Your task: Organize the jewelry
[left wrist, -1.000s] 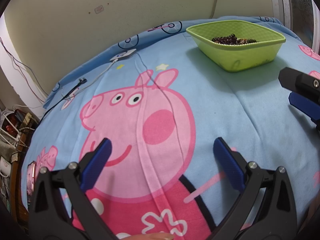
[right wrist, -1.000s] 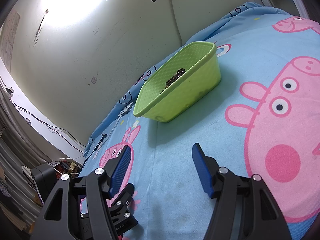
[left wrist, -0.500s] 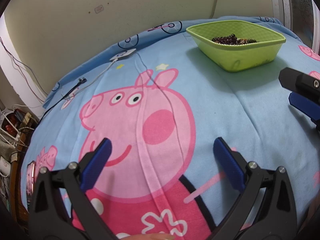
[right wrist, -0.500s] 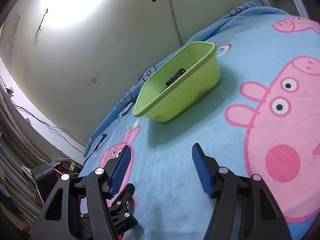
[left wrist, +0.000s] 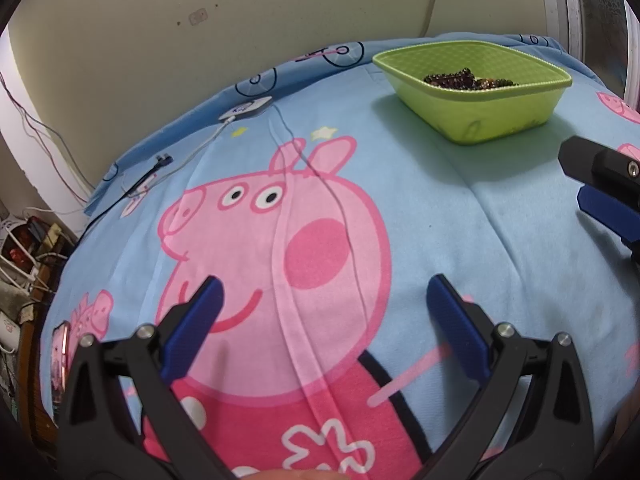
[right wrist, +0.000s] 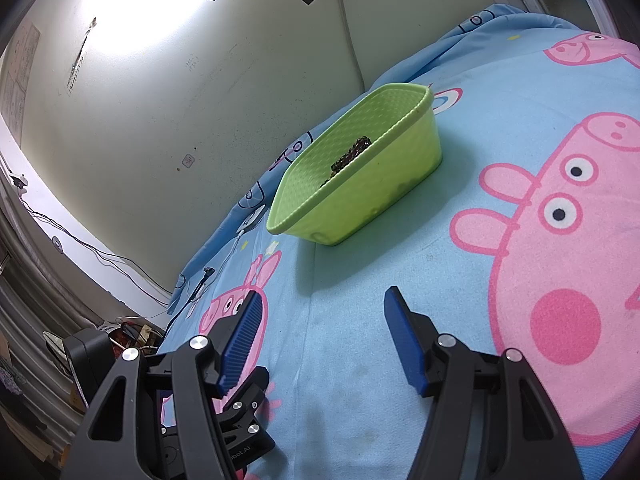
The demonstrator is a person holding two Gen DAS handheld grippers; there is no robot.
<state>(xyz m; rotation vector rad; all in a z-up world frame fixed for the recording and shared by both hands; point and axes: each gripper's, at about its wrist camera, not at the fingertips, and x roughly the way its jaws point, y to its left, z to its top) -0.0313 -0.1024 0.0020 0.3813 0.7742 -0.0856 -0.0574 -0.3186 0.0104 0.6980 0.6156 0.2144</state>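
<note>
A lime green plastic bin (left wrist: 480, 104) stands on the blue Peppa Pig bedsheet, far right in the left wrist view and centre in the right wrist view (right wrist: 372, 196). Dark beaded jewelry (left wrist: 468, 79) lies inside it, also seen over the rim in the right wrist view (right wrist: 352, 154). My left gripper (left wrist: 324, 312) is open and empty, low over the sheet, well short of the bin. My right gripper (right wrist: 324, 332) is open and empty, just in front of the bin. Part of the right gripper (left wrist: 604, 188) shows at the right edge of the left wrist view.
A white charger block with cable (left wrist: 246, 110) and a black plug (left wrist: 160, 162) lie on the sheet near the wall. A phone (left wrist: 60, 356) lies at the bed's left edge. Cluttered cables and power strips (left wrist: 28, 240) sit beside the bed. The left gripper's body (right wrist: 232, 420) is beside my right gripper.
</note>
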